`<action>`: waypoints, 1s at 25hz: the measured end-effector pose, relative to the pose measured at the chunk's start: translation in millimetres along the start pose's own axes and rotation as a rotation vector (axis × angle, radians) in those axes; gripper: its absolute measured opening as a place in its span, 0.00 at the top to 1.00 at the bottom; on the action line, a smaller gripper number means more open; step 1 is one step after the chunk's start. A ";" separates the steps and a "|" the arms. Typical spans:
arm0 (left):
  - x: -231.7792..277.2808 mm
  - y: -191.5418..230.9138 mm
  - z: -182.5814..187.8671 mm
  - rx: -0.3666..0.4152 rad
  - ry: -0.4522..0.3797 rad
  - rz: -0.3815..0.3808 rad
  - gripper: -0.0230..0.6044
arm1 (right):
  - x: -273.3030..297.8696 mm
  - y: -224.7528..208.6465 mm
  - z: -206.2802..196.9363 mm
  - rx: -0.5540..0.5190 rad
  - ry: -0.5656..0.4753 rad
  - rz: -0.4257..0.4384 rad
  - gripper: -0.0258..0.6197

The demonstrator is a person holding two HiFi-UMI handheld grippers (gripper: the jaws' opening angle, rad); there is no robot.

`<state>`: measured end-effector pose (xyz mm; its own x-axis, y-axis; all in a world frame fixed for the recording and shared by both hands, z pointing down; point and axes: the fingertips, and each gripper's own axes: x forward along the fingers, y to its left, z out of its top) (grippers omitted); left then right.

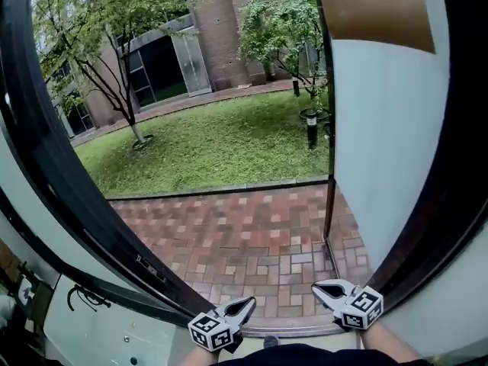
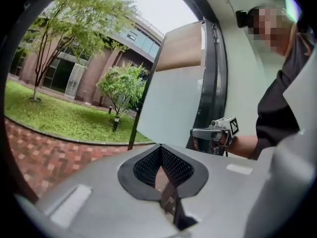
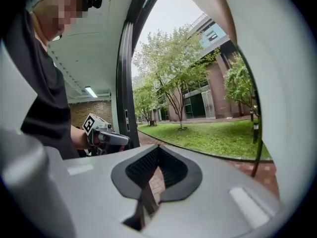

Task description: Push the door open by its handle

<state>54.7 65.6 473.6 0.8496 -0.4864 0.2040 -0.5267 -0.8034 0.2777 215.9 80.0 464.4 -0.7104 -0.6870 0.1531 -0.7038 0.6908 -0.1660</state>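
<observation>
The push looks essentially done. The door already stands wide open, swung outward past the right side of the dark door frame, and the opening gives a full view of the brick patio and the lawn beyond the frame. Neither gripper touches the door. I judge that little is left beyond stepping through the frame, or nudging the door wider if that is wanted.

The left gripper hovers low at the near edge of the frame's opening, just inside the threshold. Its jaws are clenched together on nothing, and only paving shows through the gap behind the pads. The right gripper hangs beside it, nearer the frame's right side and the door's lower edge, also pressed closed and empty.

The door itself is a flat, pale, smooth-faced leaf with a tan-brown band across its top. It is seen nearly edge-on, with a dark strip down its near edge. No view shows its handle, so I cannot tell the handle's shape or height.
</observation>
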 end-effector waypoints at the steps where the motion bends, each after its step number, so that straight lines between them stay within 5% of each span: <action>1: 2.1 -14.6 -8.0 -0.006 0.015 -0.016 0.97 | -16.1 3.1 -9.6 0.019 0.006 -0.018 0.96; 10: -17.8 -56.9 8.0 0.086 0.005 -0.117 0.97 | -79.7 26.4 -34.0 0.088 -0.005 -0.183 0.96; 25: -146.1 39.1 -17.3 0.094 -0.007 -0.180 0.97 | 11.4 129.1 -18.6 0.130 -0.090 -0.291 0.96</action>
<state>-90.5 111.2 470.9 0.9302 -0.3340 0.1520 -0.3613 -0.9062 0.2198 116.8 165.5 462.8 -0.4722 -0.8723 0.1267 -0.8659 0.4320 -0.2522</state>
